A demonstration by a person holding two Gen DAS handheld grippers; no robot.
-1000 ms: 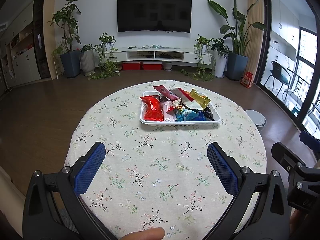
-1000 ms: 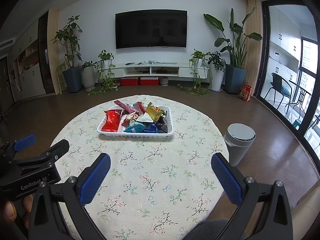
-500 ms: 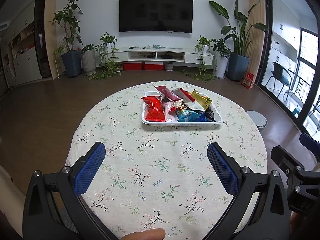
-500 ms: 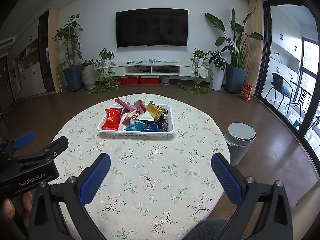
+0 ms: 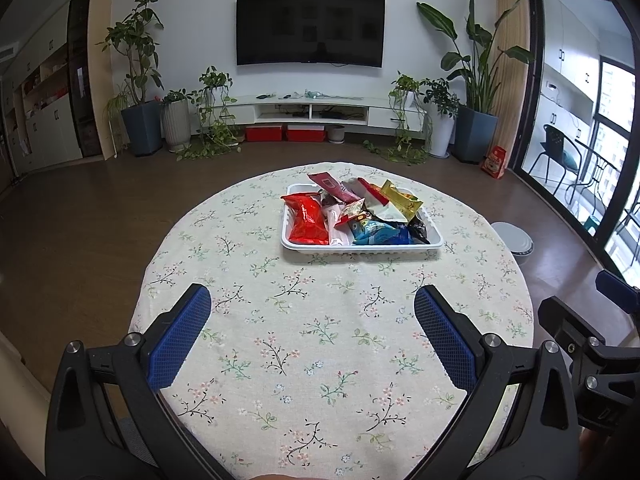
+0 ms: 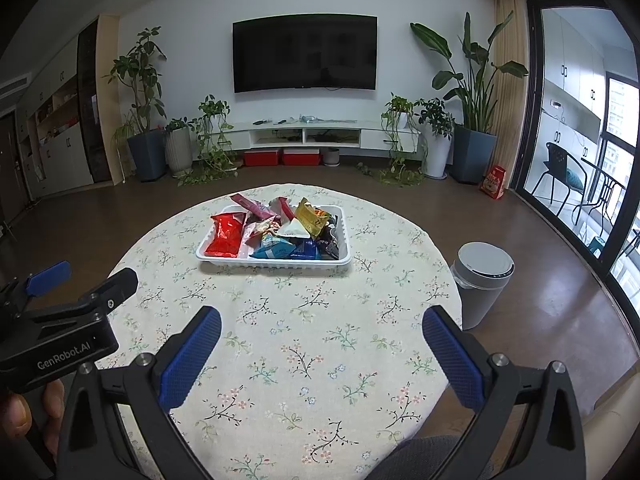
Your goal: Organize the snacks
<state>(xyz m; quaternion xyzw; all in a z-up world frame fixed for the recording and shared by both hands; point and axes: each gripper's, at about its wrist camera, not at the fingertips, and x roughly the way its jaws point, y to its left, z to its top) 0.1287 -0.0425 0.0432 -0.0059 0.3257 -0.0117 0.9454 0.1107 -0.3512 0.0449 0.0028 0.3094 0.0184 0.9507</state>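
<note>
Floral cream tablecloth (image 5: 320, 340), white tray (image 5: 360, 247) (red packet (image 5: 306, 220))

The left gripper (image 5: 312, 328) is held low over the near edge of the worktop (image 5: 320, 340), its two blue-padded fingers (image 5: 180, 336) spread wide with nothing between them. The right gripper (image 6: 320, 352) sits alongside at about the same height, fingers (image 6: 452, 352) just as far apart and likewise empty. Both point forward, level and roughly parallel. A hand (image 6: 24, 412) wraps the left gripper's handle, fingertips curled round it; a pale sliver at the very bottom of the left view may be a thumb, though it is too cropped to be sure.
</note>
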